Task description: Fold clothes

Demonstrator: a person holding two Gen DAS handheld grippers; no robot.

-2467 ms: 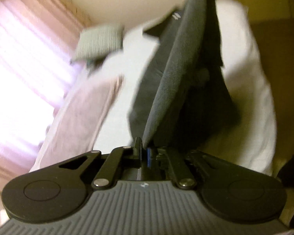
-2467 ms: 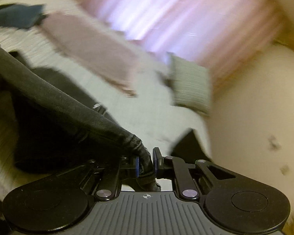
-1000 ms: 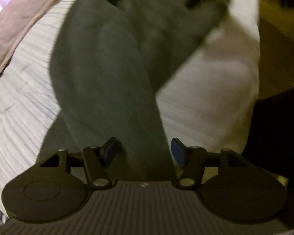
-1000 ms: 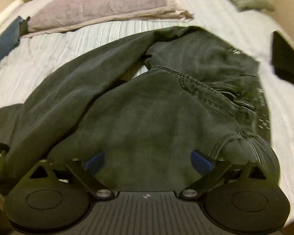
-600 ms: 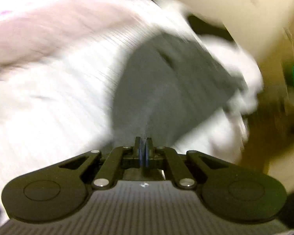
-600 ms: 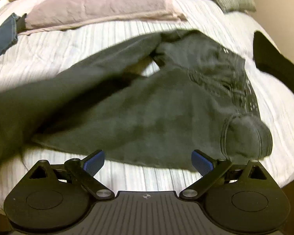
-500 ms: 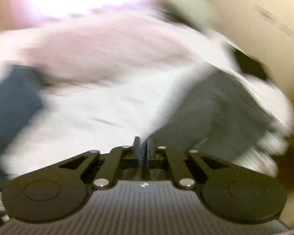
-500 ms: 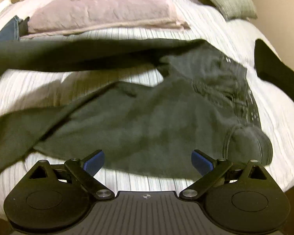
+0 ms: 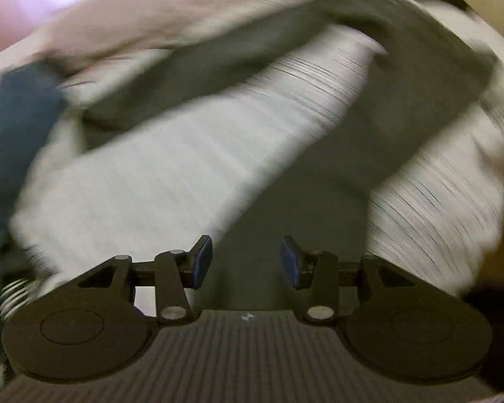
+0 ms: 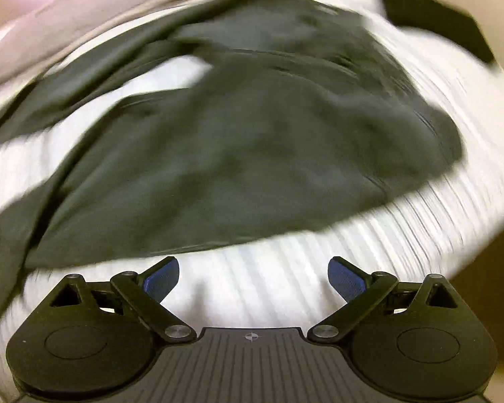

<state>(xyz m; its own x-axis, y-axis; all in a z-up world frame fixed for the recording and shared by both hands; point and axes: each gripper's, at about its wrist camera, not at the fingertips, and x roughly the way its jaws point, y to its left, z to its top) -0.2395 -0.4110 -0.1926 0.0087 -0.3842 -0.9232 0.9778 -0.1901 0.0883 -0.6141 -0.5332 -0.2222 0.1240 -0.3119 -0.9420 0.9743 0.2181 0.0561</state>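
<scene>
A pair of dark grey jeans [image 10: 252, 141] lies spread on the white striped bedspread [image 10: 272, 288], its legs splayed apart toward the left. In the left wrist view one leg of the jeans [image 9: 305, 208] runs under my left gripper [image 9: 247, 262], which stands open just above the cloth with nothing held. The other leg [image 9: 218, 57] stretches across the far side. My right gripper [image 10: 253, 280] is wide open over bare bedspread, just short of the jeans' near edge. Both views are blurred by motion.
A pinkish pillow [image 10: 94, 16] lies along the far side of the bed. A black garment [image 10: 433, 16] sits at the far right corner. A blue denim piece [image 9: 13, 124] lies at the left edge of the bed in the left wrist view.
My left gripper, shut half a second ago, has opened and let go of the jeans leg, which now lies on the bed. The right gripper stays open and has dropped closer to the bedspread.
</scene>
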